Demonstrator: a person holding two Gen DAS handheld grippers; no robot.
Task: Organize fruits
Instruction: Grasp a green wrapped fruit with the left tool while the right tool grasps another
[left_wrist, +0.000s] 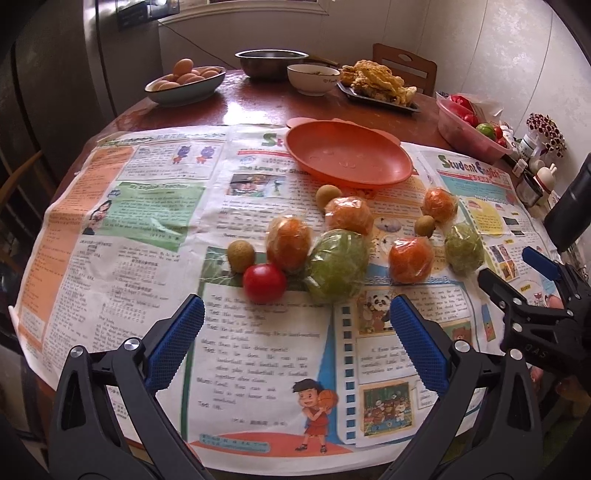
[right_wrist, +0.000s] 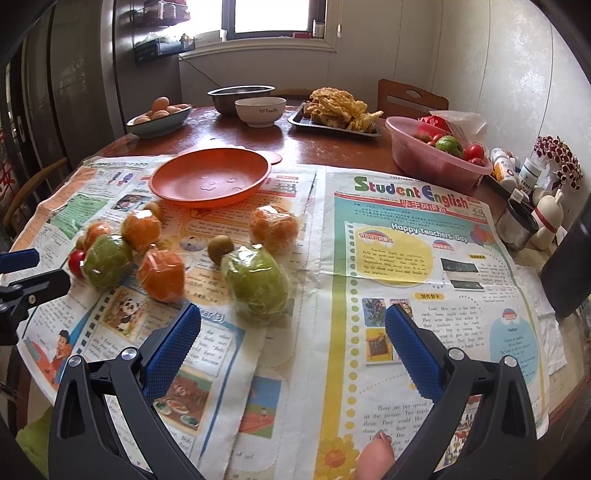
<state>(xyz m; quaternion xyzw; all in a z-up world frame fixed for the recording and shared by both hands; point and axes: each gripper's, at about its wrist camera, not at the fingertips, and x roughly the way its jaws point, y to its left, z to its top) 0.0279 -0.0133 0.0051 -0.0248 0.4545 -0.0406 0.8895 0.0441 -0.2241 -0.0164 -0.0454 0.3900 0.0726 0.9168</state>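
Left tool (left_wrist: 297, 321): jaws spread wide, grasping nothing, hovering above the newspaper (left_wrist: 147, 221) that covers the table (left_wrist: 258, 107), aimed at the near edge of the fruit cluster.

Fruit, left to right in the left wrist view: small brown fruit (left_wrist: 241, 254) touching the tomato (left_wrist: 264, 282); wrapped orange (left_wrist: 289, 243) just behind it; large wrapped green fruit (left_wrist: 337, 266) pressed against that orange. Further right, another wrapped orange (left_wrist: 410, 259) and a smaller wrapped green fruit (left_wrist: 464, 248). Orange plate (left_wrist: 347, 155) sits empty behind the cluster, likely the destination.

Right tool (right_wrist: 293, 325): also released and empty, nearest the green fruit (right_wrist: 256, 284) in its own view.

Judgement: nothing yet moved. Tomato is the nearest target for the left tool. It is smooth and round, touching its neighbour; come down centred, close gently, or it may roll or squeeze out. Wrapped fruit looks slippery; grip across the widest part.
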